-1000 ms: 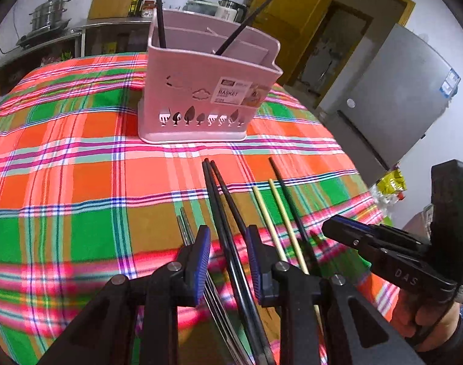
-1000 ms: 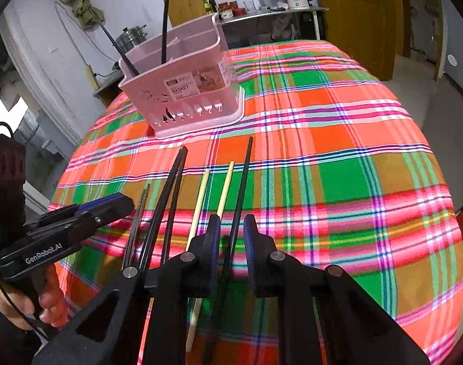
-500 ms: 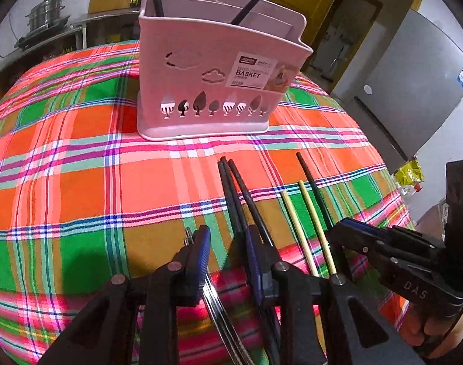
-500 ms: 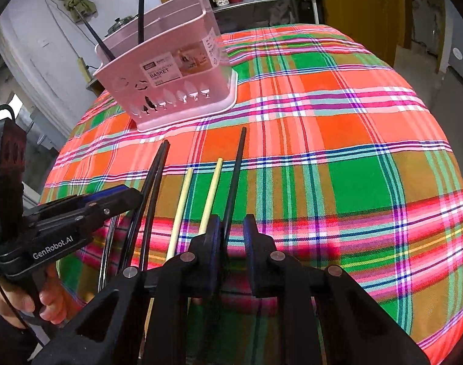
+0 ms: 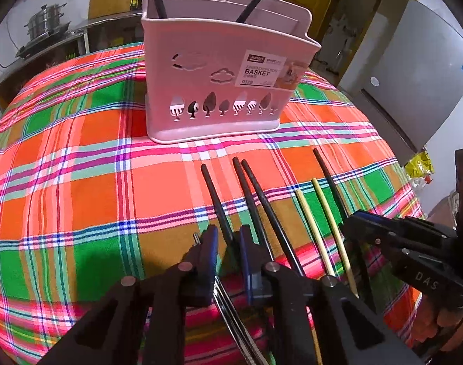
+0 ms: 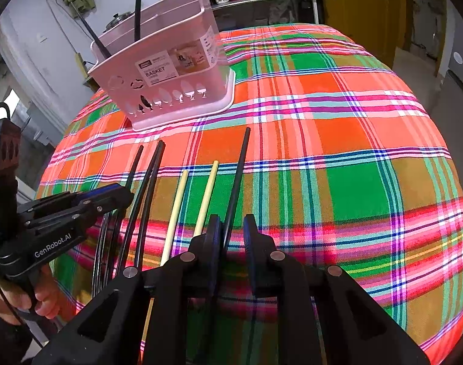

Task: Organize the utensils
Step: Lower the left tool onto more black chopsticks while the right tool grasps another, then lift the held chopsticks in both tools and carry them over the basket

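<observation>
The left gripper (image 5: 226, 251) is closing on a black chopstick (image 5: 214, 196), its tip now lifting off the counter (image 5: 64, 158). The right gripper (image 6: 233, 232) is probably clamping another chopstick (image 6: 237, 179). The basket (image 5: 219, 60) is waiting beyond.

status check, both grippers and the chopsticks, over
Left gripper closing on a black chopstick. Right gripper shut on the far-right black chopstick. Pink basket ahead, path clear.
</observation>
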`<state>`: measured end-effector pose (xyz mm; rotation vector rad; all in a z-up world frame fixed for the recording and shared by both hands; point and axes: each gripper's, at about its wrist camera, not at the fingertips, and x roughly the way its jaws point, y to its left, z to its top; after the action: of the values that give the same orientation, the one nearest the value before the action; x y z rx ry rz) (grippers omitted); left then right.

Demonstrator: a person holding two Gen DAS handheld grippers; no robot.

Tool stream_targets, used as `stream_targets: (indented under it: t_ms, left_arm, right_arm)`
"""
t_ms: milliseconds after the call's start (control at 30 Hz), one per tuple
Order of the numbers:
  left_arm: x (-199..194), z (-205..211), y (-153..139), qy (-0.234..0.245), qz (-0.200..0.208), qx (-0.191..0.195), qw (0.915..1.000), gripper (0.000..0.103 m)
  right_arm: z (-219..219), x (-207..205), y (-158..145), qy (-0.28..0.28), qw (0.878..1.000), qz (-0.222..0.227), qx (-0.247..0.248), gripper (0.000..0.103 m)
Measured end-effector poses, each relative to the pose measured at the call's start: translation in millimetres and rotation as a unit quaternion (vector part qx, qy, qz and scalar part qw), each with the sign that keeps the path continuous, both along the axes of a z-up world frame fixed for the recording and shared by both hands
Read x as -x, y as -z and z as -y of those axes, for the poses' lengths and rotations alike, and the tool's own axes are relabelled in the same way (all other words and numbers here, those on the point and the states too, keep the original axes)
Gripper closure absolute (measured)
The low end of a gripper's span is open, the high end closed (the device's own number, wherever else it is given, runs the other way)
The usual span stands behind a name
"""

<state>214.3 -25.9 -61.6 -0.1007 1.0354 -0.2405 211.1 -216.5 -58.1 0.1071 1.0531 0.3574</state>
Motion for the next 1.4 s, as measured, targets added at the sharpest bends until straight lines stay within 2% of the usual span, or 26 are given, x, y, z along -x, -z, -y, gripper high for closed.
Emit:
stream_targets:
  t_ms: [100, 167, 533, 600, 733, 833, 1067, 1400]
  left_arm:
    - [-7.7, -0.2, -1.0, 0.000, -0.007, -0.002, 1.0000, 0.088]
    - [-12.5, 0.1, -1.5, -0.002, -0.009, -0.007, 0.9999, 0.093]
    - [-15.8, -5.5, 0.3, -0.008, -0.006, 0.009, 0.9999, 0.094]
    - [-16.9, -5.5, -0.3, -0.008, -0.009, 0.008, 0.9999, 0.095]
    - [-20.1, -4.1, -1.4, -0.009, -0.010, 0.013, 0.9998, 0.096]
    - [-22.3, -4.5, -6.4, -0.011, -0.011, 0.034, 0.9993, 0.097]
    - [-12.4, -15.1, -44.2, -0.011, 0.018, 0.073, 0.9971, 0.098]
    - [17.0, -22.2, -126.6, 0.013, 0.096, 0.082, 0.9920, 0.098]
  right_arm:
    - [-0.5, -4.9, -0.2, 0.002, 1.000, -0.005, 0.000, 0.087]
    - [-0.9, -9.9, -0.8, 0.005, 1.000, -0.009, 0.000, 0.087]
    - [-9.4, -38.6, -0.3, 0.006, 1.000, -0.023, 0.009, 0.087]
    - [-10.3, -40.9, 0.0, 0.012, 0.999, -0.024, 0.022, 0.095]
    - [-12.2, -41.2, -1.0, 0.008, 0.999, -0.021, 0.028, 0.097]
    - [-11.2, -39.2, -4.7, 0.003, 1.000, -0.019, 0.025, 0.098]
    - [-5.6, -27.8, -33.6, 0.004, 1.000, 0.013, 0.011, 0.098]
    - [2.6, -4.5, -106.3, 0.010, 0.996, 0.092, -0.008, 0.098]
